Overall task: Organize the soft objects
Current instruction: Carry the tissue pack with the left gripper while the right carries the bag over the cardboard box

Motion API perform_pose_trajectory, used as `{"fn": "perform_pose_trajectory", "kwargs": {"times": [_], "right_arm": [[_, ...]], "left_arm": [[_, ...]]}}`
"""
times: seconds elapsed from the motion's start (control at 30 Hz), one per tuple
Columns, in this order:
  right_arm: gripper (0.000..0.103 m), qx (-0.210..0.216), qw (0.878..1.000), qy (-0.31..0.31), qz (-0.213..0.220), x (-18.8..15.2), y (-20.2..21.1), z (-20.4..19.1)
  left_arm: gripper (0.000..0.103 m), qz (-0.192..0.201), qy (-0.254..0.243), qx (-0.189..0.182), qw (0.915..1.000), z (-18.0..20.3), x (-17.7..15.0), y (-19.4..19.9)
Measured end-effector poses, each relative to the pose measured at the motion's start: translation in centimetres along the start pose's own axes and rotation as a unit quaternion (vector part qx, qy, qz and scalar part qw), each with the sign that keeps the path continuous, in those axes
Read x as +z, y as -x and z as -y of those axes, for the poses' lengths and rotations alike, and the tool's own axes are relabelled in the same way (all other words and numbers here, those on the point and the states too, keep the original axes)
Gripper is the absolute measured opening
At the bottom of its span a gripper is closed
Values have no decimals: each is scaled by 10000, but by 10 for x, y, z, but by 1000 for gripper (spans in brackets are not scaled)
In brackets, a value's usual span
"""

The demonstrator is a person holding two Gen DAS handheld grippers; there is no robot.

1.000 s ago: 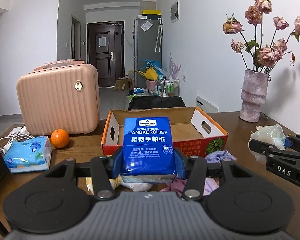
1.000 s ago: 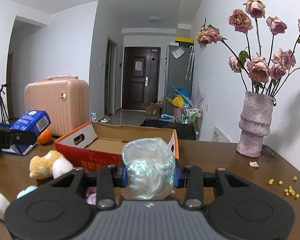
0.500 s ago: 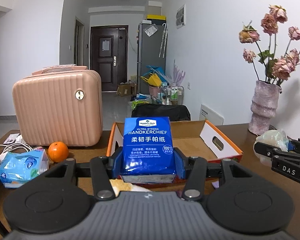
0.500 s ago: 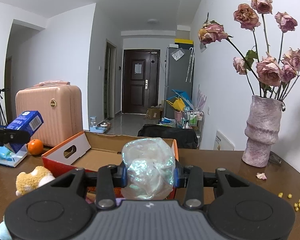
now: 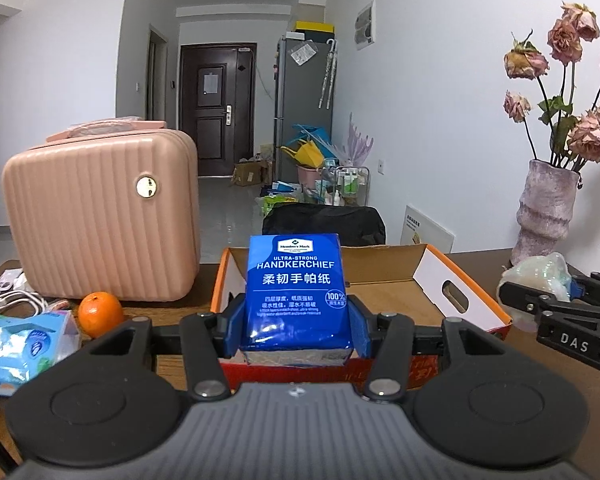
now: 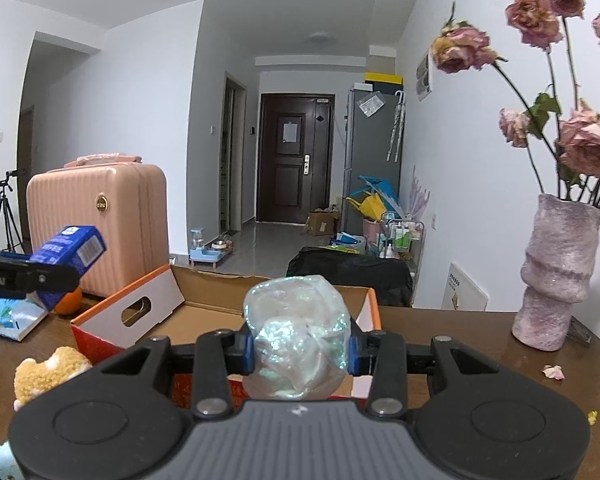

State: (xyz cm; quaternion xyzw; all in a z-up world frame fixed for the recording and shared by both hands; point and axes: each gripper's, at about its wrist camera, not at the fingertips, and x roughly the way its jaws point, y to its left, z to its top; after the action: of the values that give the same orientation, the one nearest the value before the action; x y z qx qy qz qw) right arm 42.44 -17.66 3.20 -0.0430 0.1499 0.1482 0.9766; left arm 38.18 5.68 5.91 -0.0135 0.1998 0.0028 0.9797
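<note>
Cardboard box (image 5: 384, 276) looms nearer; handkerchief pack (image 5: 297, 294) and iridescent bundle (image 6: 298, 350) stay clamped between fingers.

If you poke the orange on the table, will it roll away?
Probably a little. The orange is round and sits loose on the flat table, so a push would likely start it rolling. It might not get far: the suitcase stands close behind it and the tissue pack lies beside it.

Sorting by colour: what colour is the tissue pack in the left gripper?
Blue tissue pack, clearest in left wrist view.
</note>
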Motion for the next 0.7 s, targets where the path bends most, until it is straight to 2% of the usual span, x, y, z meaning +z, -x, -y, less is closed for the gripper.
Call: {"fn": "perform_pose_trajectory", "kwargs": {"times": [0.27,0.7], "right_arm": [[39,47,9999,119,-61,7,-24,0],[39,70,9994,126,-323,18,-62,3]], "left_arm": [[52,-99,-119,-79,9998,4,6,-27],[52,-350,-233,4,9991,3,14,-67]]}}
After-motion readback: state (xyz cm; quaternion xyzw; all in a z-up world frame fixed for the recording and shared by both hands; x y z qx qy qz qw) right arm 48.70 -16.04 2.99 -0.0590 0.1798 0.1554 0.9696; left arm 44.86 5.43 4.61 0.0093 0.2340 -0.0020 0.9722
